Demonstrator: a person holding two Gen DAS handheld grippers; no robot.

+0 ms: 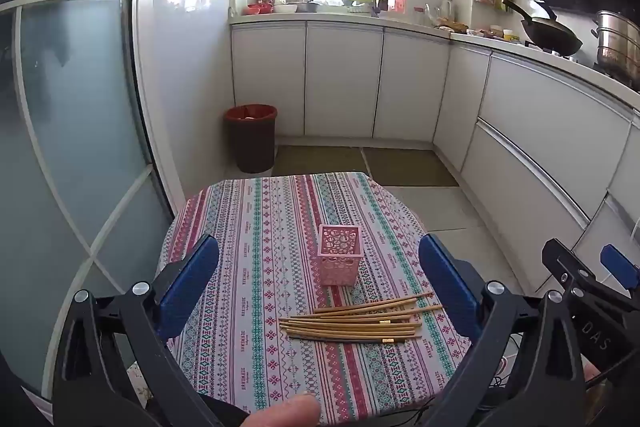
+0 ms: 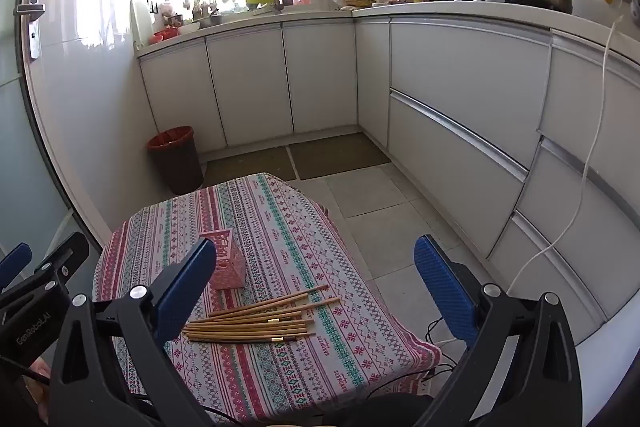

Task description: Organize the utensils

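Chopsticks point(image 1: 352, 323) lie bundled just ahead of our wide, empty left claw point(image 1: 320, 283), pink holder point(image 1: 339, 254) beyond; our right claw point(image 2: 316, 283) gapes too. Grabbing several could scatter them or tip it.

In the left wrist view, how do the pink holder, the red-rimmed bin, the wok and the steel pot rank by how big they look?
1. Red-rimmed bin, largest.
2. Pink holder.
3. Wok and steel pot: look alike, and the frame edge cuts off the pot, so unranked.
Distance from the camera differs, so true sizes stay unsure.
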